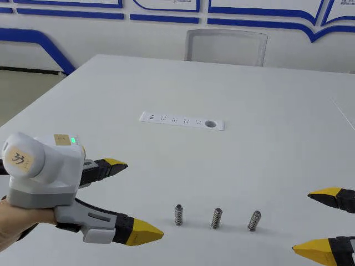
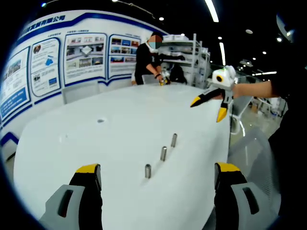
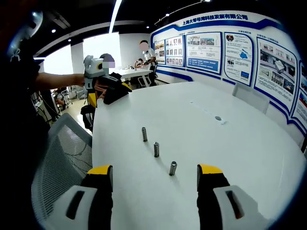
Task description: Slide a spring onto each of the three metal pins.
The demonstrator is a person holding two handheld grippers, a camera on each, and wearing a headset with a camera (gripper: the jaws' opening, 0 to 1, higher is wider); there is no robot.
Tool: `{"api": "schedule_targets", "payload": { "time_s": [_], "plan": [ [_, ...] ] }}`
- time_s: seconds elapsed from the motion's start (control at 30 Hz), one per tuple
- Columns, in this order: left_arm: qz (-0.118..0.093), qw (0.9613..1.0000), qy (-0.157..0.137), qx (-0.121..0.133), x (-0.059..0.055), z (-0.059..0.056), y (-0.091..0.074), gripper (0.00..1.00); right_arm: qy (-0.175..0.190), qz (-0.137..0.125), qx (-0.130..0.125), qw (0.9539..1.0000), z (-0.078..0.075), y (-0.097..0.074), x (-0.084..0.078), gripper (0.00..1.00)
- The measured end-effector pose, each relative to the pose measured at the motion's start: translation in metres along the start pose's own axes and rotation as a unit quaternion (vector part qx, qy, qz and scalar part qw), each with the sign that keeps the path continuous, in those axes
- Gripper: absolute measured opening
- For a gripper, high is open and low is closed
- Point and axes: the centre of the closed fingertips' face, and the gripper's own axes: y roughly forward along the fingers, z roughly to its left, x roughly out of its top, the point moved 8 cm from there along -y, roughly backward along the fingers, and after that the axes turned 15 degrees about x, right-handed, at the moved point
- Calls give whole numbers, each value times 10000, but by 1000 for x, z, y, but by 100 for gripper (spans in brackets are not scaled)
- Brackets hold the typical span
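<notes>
Springs (image 1: 216, 218) are in neither tool. The left tool (image 1: 133, 198) has its jaws spread wide with nothing between them. The right tool (image 1: 312, 221) is likewise wide open and empty. Both hang just above the worktop (image 1: 249, 166), one to each side of the work.

Between the tools, three springs stand in a short row near the front edge. Each appears to be seated over one of the pins (image 1: 178, 207). The coils hide most of each pin, so I cannot tell whether the pins are fixed to the worktop or stand free. I judge the task to be at or near completion.

Hazards from here:
- A sideways sweep by either tool could strike the row. If the pins are free-standing, one knock could topple its neighbours.
- The spring nearest the right tool leans slightly. A light touch could tip it or lift its spring off.
- A jaw closing on a coil could drag the spring upward.

Holders: the springs sit on the pins, not in a tray or box. A power strip (image 1: 181, 121) lies well beyond them.
</notes>
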Motion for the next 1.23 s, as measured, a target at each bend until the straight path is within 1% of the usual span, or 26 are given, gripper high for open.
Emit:
{"api": "schedule_targets", "payload": {
  "time_s": [0.07,0.2,0.3,0.37,0.57,0.77,0.9,1.0,1.03,1.1,1.23],
  "plan": [
    [6,10000,28,25,0,1,-1,100,-51,-27,-1,10000,2,1,2,77],
    [-5,10000,49,32,2,1,-2,100,-68,21,27,10000,3,1,2,79],
    [-14,10000,53,20,3,1,-3,100,-98,88,-49,9999,1,0,1,80],
    [-3,10000,63,27,3,1,-3,100,-70,121,-98,9999,-1,-1,0,80],
    [16,10000,81,13,1,-1,-4,100,-32,67,-132,9999,0,-5,1,80],
    [16,9999,101,-1,2,-4,-5,100,-44,234,-210,9995,1,-5,-3,80],
    [47,9999,126,-34,3,-6,-6,99,-33,218,-212,9995,3,-5,-2,79],
    [20,9999,149,-32,5,-6,-7,99,-34,217,-230,9995,4,-6,-2,79],
    [11,9999,147,-26,5,-6,-7,99,-41,221,-254,9994,4,-6,-2,79],
    [-9,9999,163,5,5,-6,-8,99,-73,268,-384,9989,3,-7,-2,77],
    [-9,9999,145,-1,4,-6,-9,98,17,175,-400,9990,2,-9,-2,77]
  ]
}}
